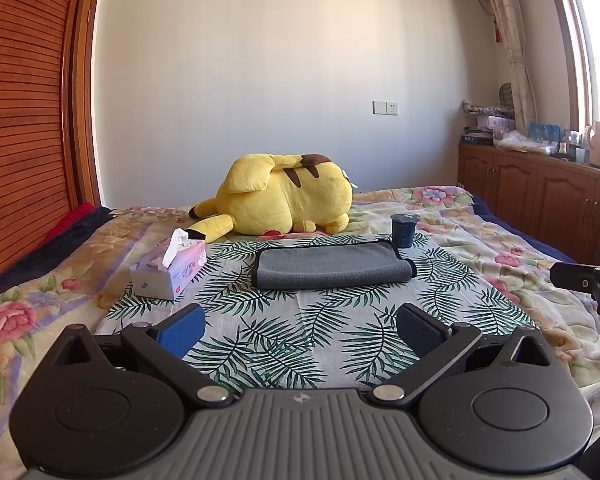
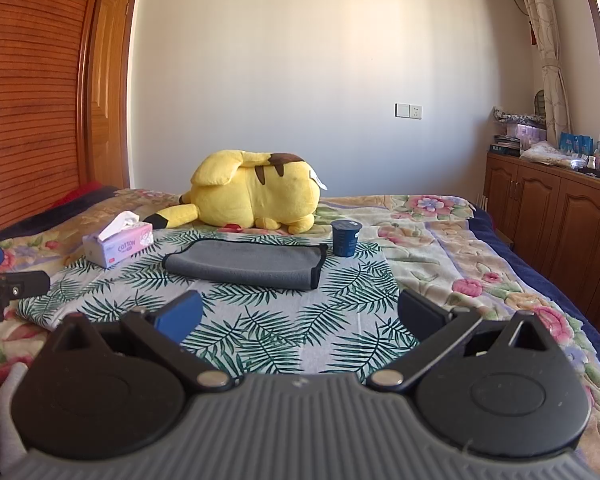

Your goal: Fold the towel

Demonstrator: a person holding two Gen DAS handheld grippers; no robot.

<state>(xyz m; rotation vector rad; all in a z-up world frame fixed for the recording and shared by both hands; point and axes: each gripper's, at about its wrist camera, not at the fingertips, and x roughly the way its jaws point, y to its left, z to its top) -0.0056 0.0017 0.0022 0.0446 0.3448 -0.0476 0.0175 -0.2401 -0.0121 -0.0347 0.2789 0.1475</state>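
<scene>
A grey towel point(image 1: 332, 266) with a dark edge lies folded on a leaf-print cloth point(image 1: 300, 320) on the bed; it also shows in the right wrist view point(image 2: 244, 264). My left gripper point(image 1: 300, 328) is open and empty, held back from the towel's near edge. My right gripper point(image 2: 300, 316) is open and empty, also short of the towel. Part of the right gripper point(image 1: 588, 280) shows at the right edge of the left wrist view, and part of the left gripper point(image 2: 4, 284) at the left edge of the right wrist view.
A tissue box point(image 1: 170, 270) stands left of the towel. A dark blue cup point(image 1: 403, 231) stands at its far right corner. A yellow plush toy point(image 1: 284, 200) lies behind. Wooden cabinets point(image 2: 560, 220) run along the right; a wooden headboard point(image 1: 20, 120) stands on the left.
</scene>
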